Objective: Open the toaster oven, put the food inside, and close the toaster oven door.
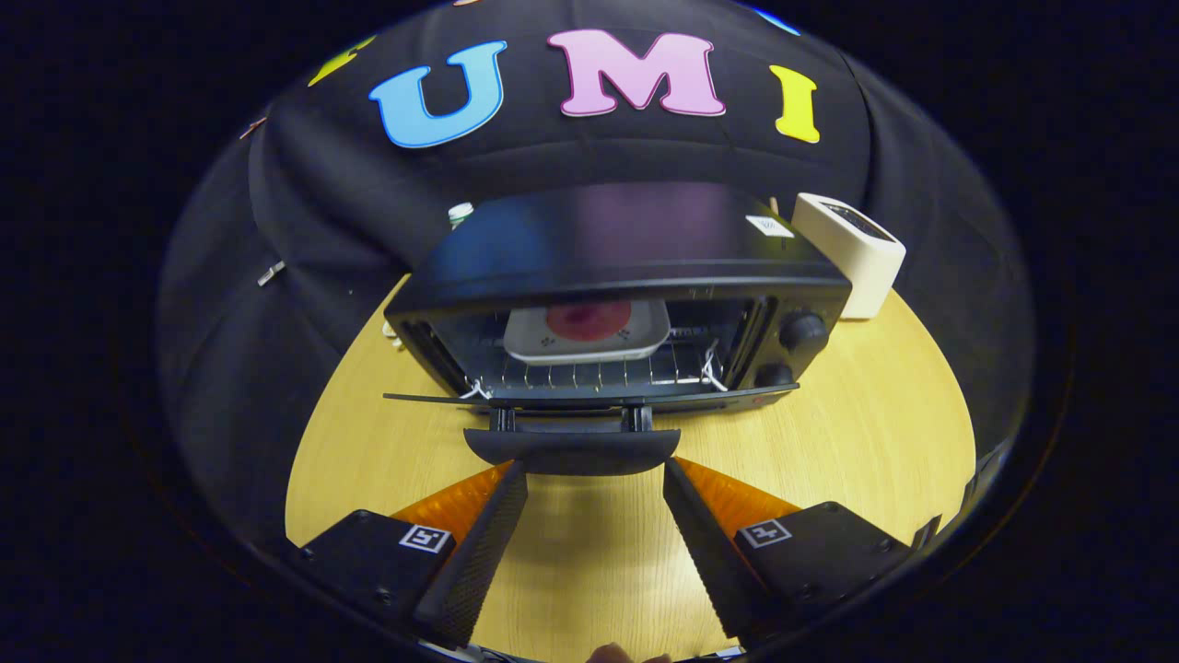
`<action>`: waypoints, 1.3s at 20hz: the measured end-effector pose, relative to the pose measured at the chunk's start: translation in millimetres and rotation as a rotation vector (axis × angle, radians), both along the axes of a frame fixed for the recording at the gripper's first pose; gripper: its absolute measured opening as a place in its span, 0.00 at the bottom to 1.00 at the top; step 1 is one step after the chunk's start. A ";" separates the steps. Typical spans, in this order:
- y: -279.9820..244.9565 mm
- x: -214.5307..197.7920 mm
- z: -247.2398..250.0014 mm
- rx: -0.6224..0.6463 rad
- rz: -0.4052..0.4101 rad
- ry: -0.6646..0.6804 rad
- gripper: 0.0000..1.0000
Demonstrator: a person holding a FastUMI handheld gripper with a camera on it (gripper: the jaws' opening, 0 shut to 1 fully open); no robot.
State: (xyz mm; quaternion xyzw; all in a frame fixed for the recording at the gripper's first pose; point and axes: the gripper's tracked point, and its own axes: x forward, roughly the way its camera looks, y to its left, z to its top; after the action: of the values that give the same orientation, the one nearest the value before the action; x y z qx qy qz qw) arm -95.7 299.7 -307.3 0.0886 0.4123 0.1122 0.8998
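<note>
A black toaster oven stands on the wooden table with its door swung down flat toward me. Inside, on the wire rack, rests a white square plate carrying a round reddish piece of food. The door's dark curved handle is just ahead of my fingertips. My gripper is open, its two fingers spread wide below the handle, tips at the handle's underside, with bare table between them.
A white box-shaped device stands to the right behind the oven. Two knobs sit on the oven's right front panel. A small white-capped item peeks out behind the oven's left. Wooden table spreads on both sides.
</note>
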 end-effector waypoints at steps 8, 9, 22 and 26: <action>-22.2 48.1 62.5 0.028 -0.018 -0.190 0.99; -24.8 48.7 68.9 0.031 -0.016 -0.208 0.99; -90.2 64.1 194.6 0.110 -0.064 -0.458 0.99; -126.6 69.1 234.8 0.135 -0.093 -0.524 0.99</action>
State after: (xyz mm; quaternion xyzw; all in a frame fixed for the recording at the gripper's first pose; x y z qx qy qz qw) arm -26.6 173.1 -72.5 0.1353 0.1524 0.1172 0.9720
